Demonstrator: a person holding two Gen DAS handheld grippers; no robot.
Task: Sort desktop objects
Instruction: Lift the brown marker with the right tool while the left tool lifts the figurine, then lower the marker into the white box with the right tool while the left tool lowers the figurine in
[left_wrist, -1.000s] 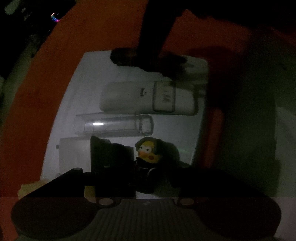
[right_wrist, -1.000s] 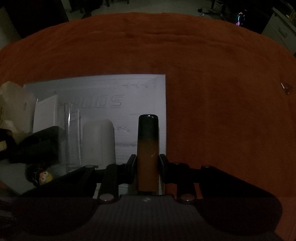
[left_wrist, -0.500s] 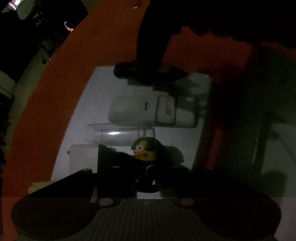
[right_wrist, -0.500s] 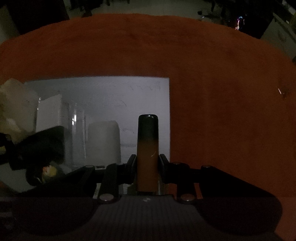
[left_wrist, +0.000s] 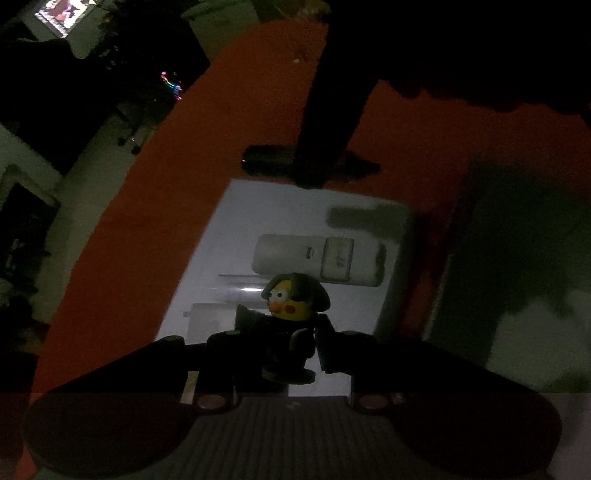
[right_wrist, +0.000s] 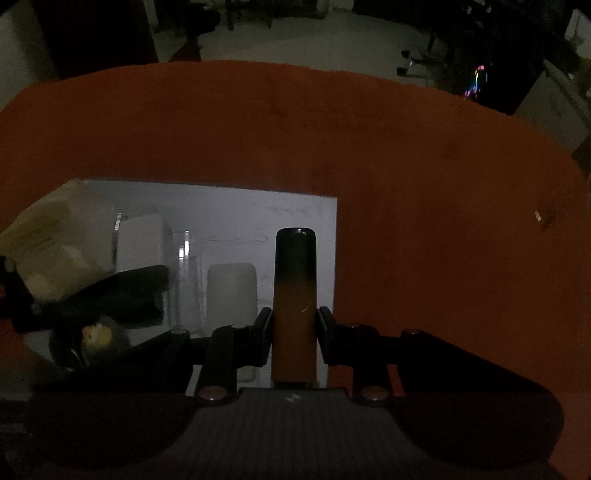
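My left gripper (left_wrist: 286, 338) is shut on a small yellow-faced figurine (left_wrist: 293, 306) in dark clothes and holds it above the white mat (left_wrist: 229, 236). My right gripper (right_wrist: 294, 325) is shut on an orange-and-black cylinder (right_wrist: 294, 295) held over the mat's right edge (right_wrist: 295, 206). On the mat lie a white rounded case (left_wrist: 317, 264), a clear tube (left_wrist: 240, 290) and a white box (left_wrist: 210, 321). The right gripper and its cylinder show as a dark shape (left_wrist: 314, 162) at the mat's far edge in the left wrist view.
The mat lies on an orange-red table cover (right_wrist: 406, 166). A crumpled white item (right_wrist: 48, 236) sits at the mat's left in the right wrist view. A small object (right_wrist: 541, 216) lies on the cover at far right. Dark room and floor lie beyond the table edge.
My left gripper has risen with the figurine and the mat looks farther below. My right gripper has lifted and pulled back with the cylinder, now near the mat's edge.
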